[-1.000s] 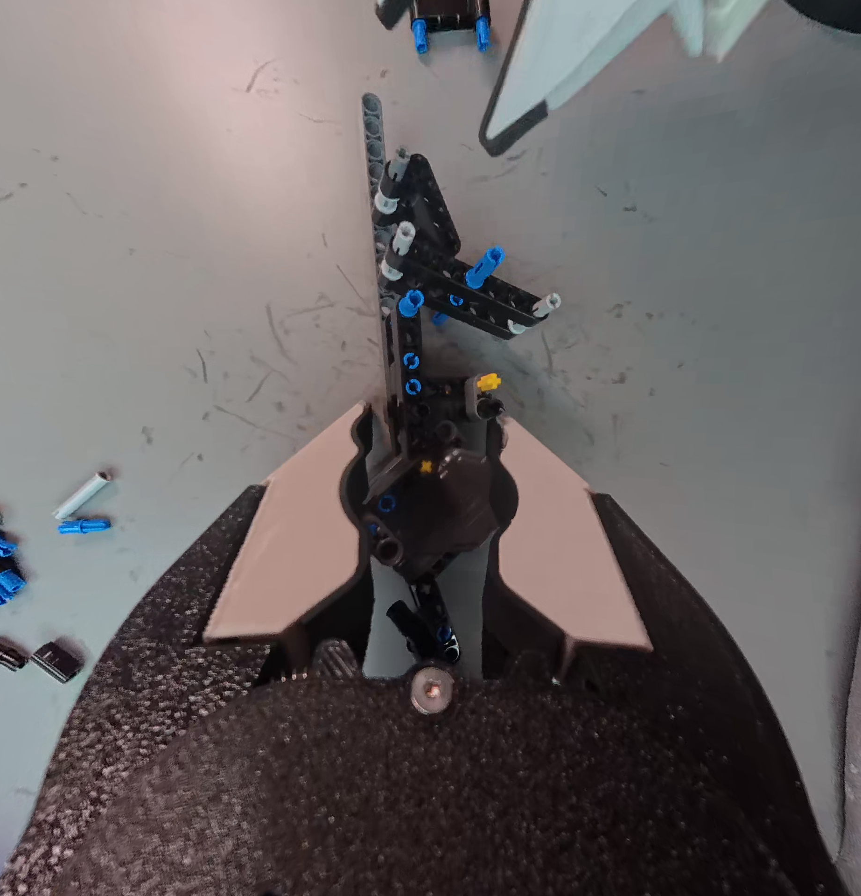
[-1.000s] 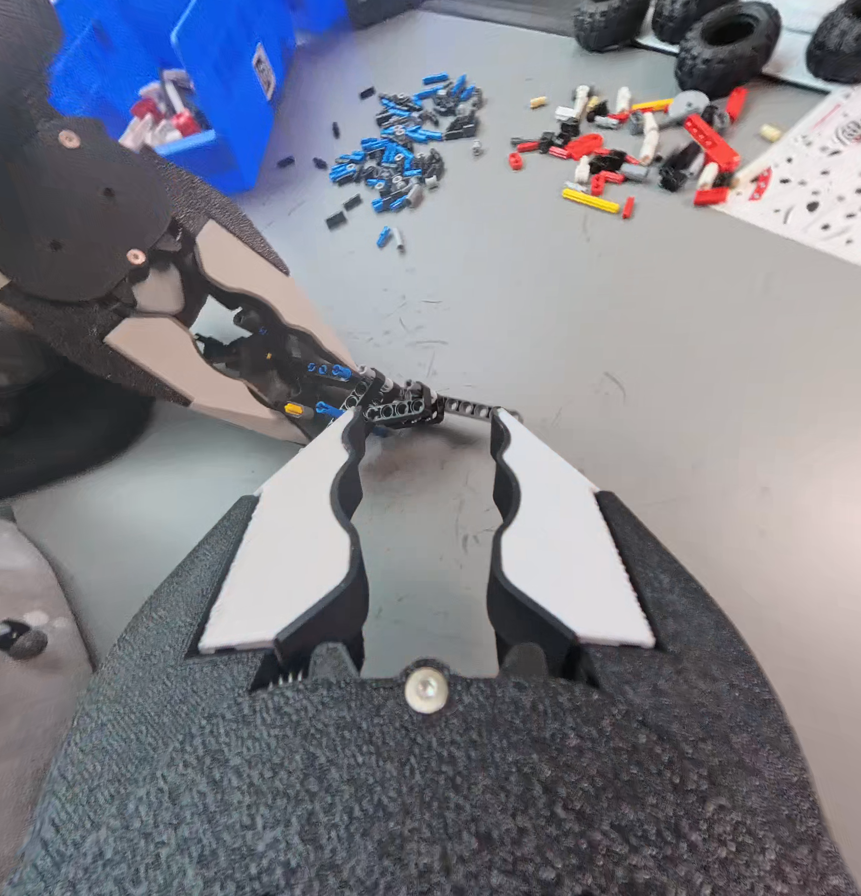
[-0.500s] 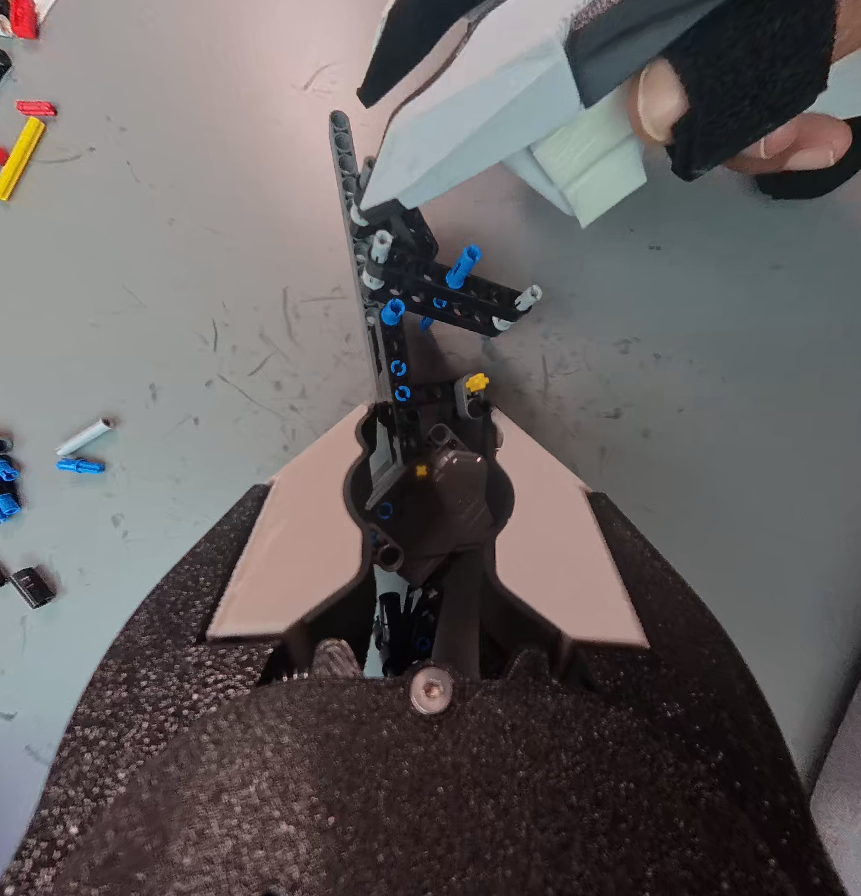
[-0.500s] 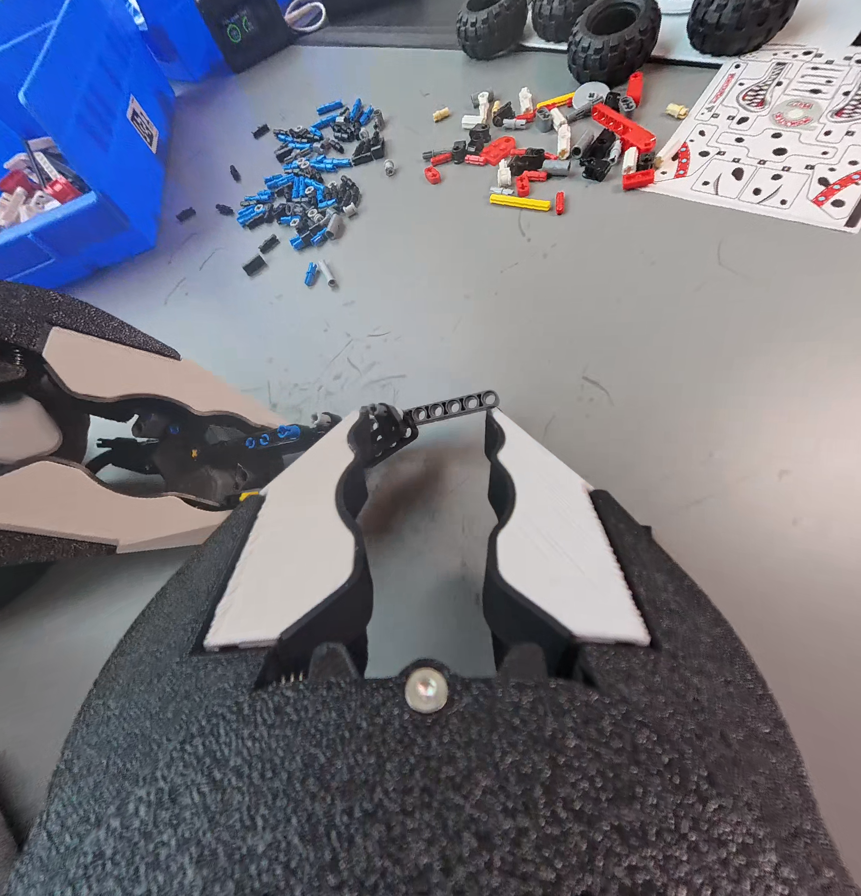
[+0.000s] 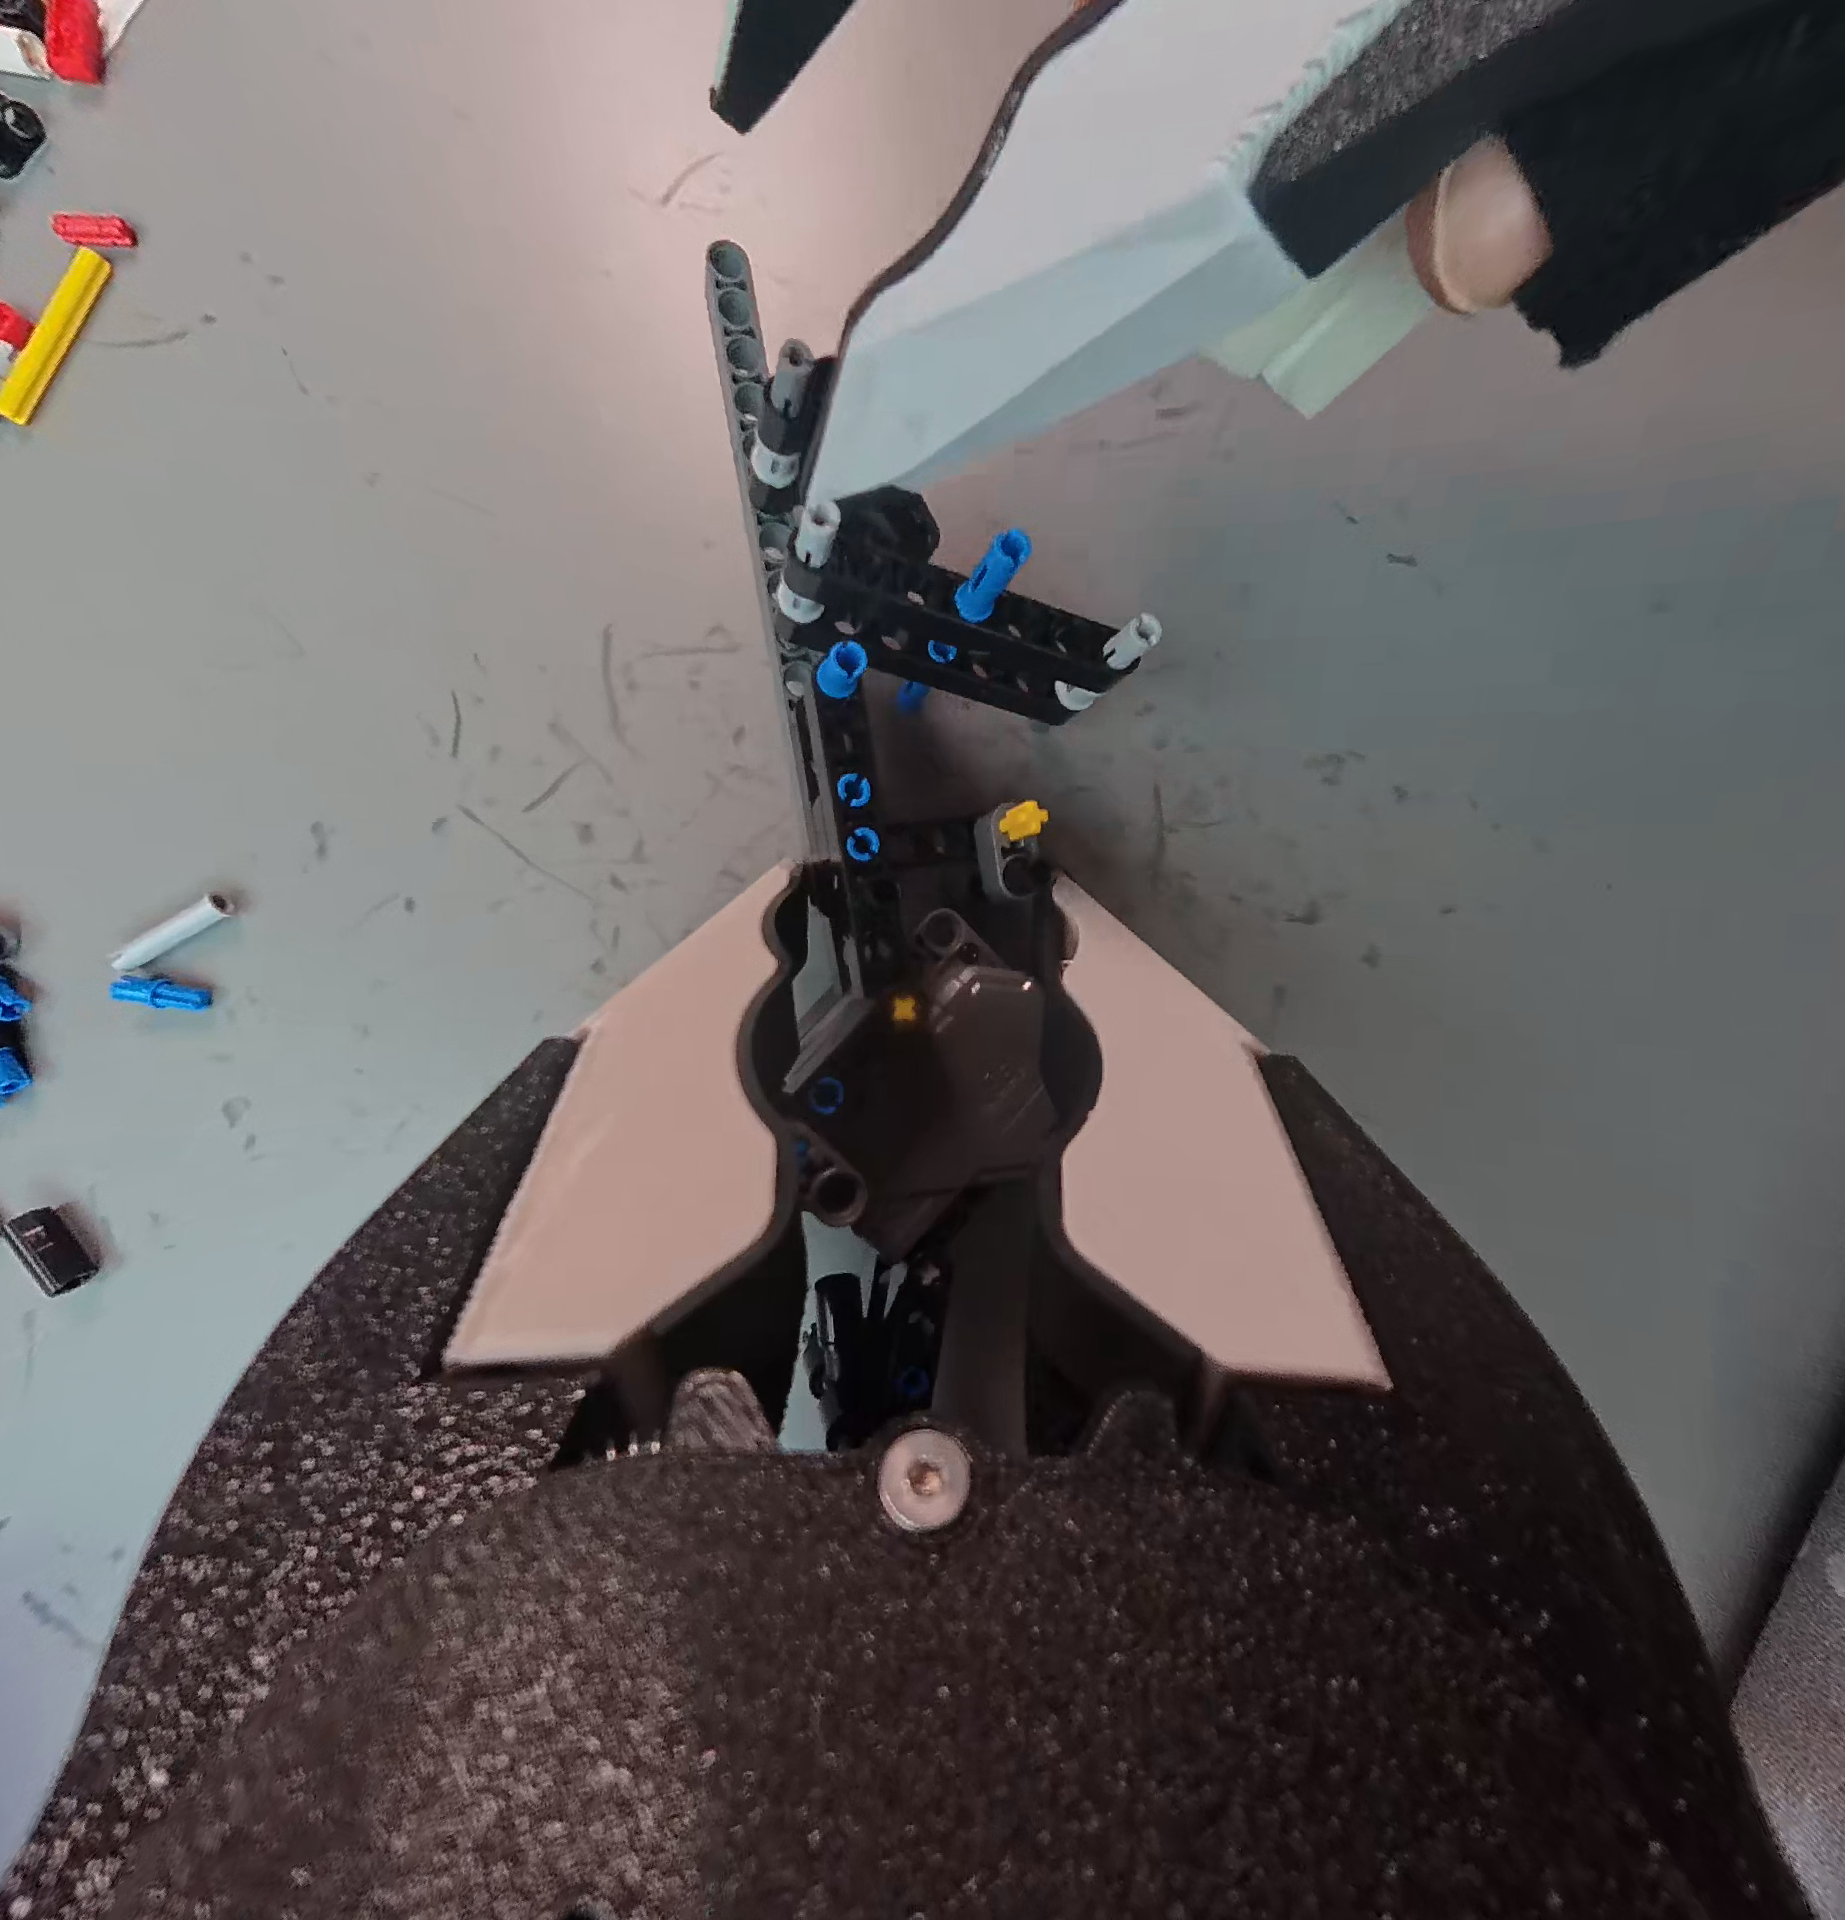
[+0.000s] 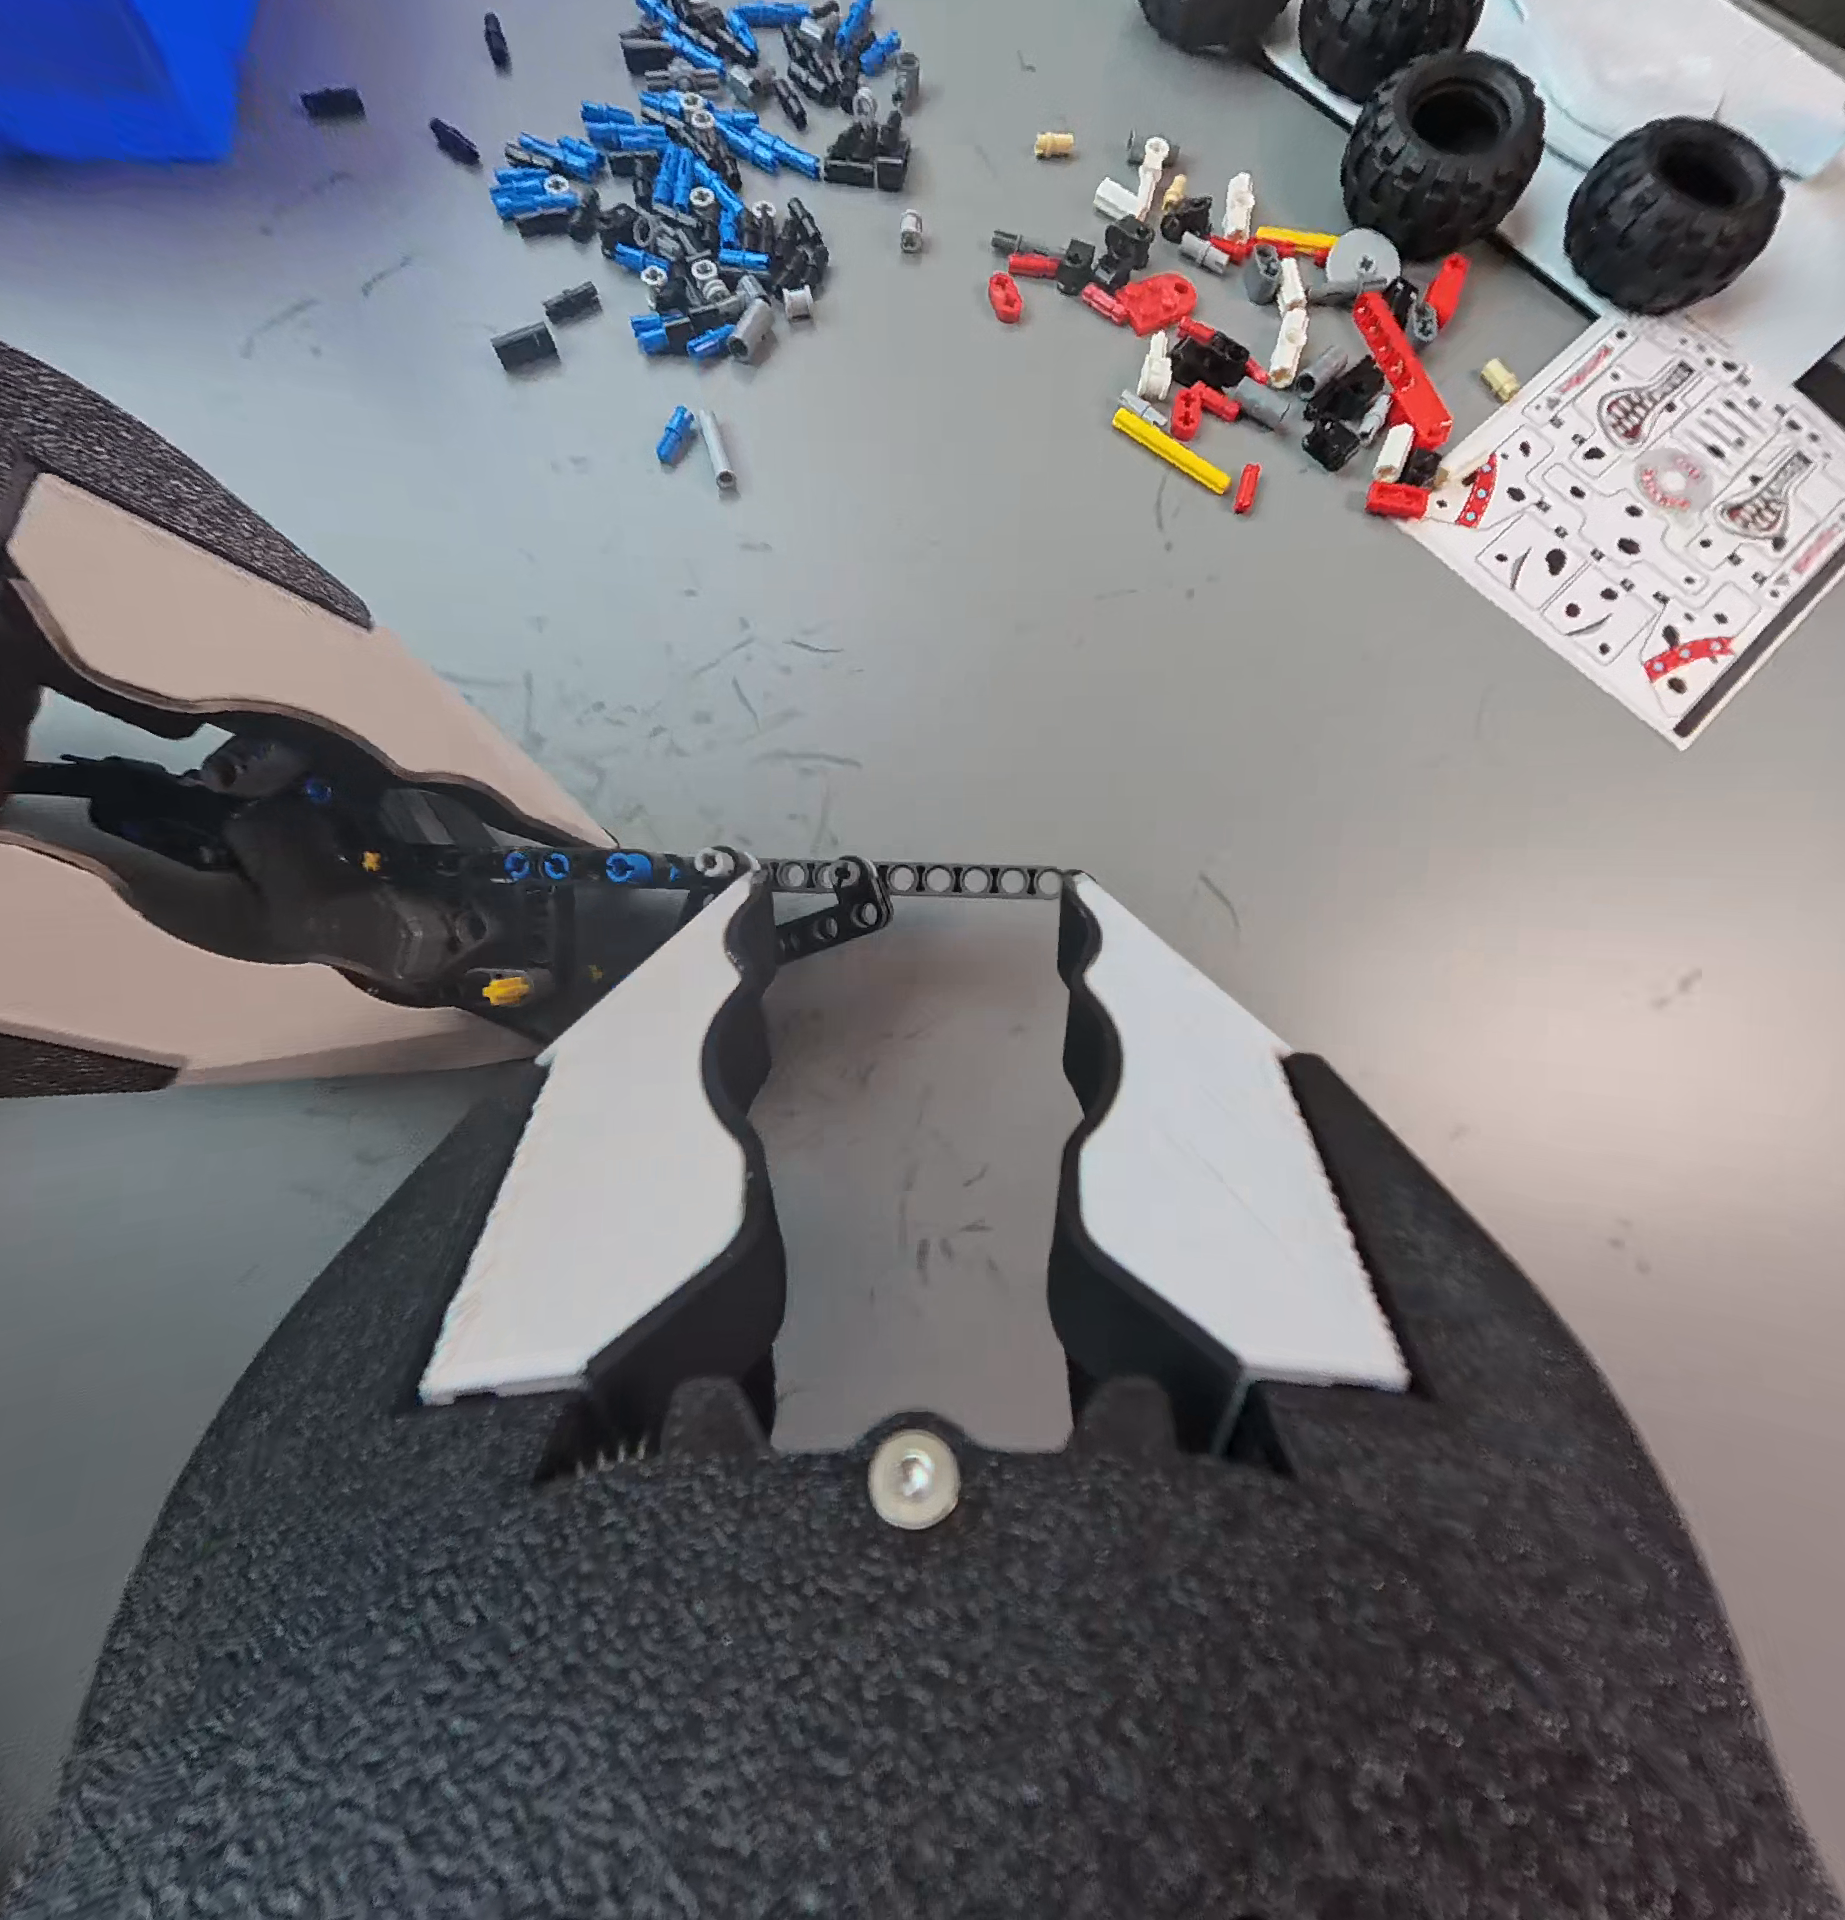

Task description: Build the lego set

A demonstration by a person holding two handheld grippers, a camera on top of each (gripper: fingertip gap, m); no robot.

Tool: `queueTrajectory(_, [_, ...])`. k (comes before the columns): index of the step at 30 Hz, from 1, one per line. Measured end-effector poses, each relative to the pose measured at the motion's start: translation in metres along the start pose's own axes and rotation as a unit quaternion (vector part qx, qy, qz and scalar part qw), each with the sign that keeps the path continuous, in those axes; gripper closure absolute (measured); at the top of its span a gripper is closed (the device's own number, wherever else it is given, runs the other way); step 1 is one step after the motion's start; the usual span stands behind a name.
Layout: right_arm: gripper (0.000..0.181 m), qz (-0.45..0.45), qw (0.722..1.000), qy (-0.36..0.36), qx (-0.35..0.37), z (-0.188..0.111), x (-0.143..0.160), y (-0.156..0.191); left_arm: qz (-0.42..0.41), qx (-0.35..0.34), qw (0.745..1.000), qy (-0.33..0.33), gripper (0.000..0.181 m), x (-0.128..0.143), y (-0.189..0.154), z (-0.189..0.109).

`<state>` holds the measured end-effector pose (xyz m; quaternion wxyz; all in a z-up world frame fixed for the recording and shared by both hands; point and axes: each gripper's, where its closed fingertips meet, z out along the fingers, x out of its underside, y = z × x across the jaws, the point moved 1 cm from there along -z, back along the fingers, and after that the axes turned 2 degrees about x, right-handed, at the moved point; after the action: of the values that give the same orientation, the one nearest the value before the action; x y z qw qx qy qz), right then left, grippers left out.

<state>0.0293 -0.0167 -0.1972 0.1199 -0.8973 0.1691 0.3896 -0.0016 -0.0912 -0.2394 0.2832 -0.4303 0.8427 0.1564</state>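
My left gripper (image 5: 923, 894) is shut on a black Lego Technic assembly (image 5: 928, 1081) with a dark grey block at its base. A long dark grey beam (image 5: 752, 436) and black cross beams (image 5: 959, 634) with blue and grey pins stick out ahead of it. My right gripper (image 6: 907, 894) is open, its fingertips either side of the long beam's free end (image 6: 970, 881). Its left fingertip sits against the assembly by a grey pin. In the left wrist view the right gripper (image 5: 793, 301) comes in from the top right, held by a gloved hand (image 5: 1520, 208). The left gripper (image 6: 575, 935) shows at left in the right wrist view.
On the grey table (image 6: 1001, 675) beyond lie a pile of blue and black pins (image 6: 710, 197), red, white and black parts (image 6: 1261, 312), black tyres (image 6: 1448, 156), a sticker sheet (image 6: 1645, 520) and a blue bin (image 6: 97, 73). Loose pins (image 5: 159, 992) lie left of the left gripper.
My right gripper has moved in onto the assembly, and its open fingers now stand either side of the long beam's end. My left gripper keeps its hold on the assembly.
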Motion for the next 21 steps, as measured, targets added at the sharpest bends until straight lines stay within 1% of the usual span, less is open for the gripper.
queueTrajectory(1, [0.124,0.006,1.000,0.008,0.008,0.003,0.005,-0.001,0.001,-0.002,1.000,0.000,0.136,0.000,0.000,0.000])
queueTrajectory(4, [0.123,0.046,0.999,0.002,0.003,0.007,0.009,0.000,0.000,-0.005,1.000,0.002,0.136,0.000,0.000,0.000])
queueTrajectory(7, [0.121,0.041,0.999,0.010,0.001,0.006,0.014,-0.001,-0.003,-0.001,1.000,0.002,0.136,0.000,0.000,0.000])
queueTrajectory(9, [0.121,0.017,1.000,0.026,0.001,0.004,0.017,-0.004,0.000,-0.001,1.000,0.004,0.136,0.000,0.000,-0.001])
queueTrajectory(12, [0.119,-0.043,0.998,0.048,-0.002,0.000,0.017,-0.010,0.007,0.002,1.000,0.005,0.136,0.001,-0.002,-0.001])
queueTrajectory(17, [0.116,-0.138,0.987,0.077,-0.009,-0.002,0.012,-0.013,0.008,0.010,1.000,0.003,0.136,-0.001,-0.005,0.000])
queueTrajectory(19, [0.118,-0.139,0.988,0.070,-0.012,-0.001,0.009,-0.011,0.004,0.010,1.000,0.002,0.136,-0.001,-0.005,0.001])
queueTrajectory(21, [0.120,-0.114,0.992,0.054,-0.019,-0.002,0.007,-0.008,0.000,0.008,1.000,0.000,0.136,-0.001,-0.004,0.001])
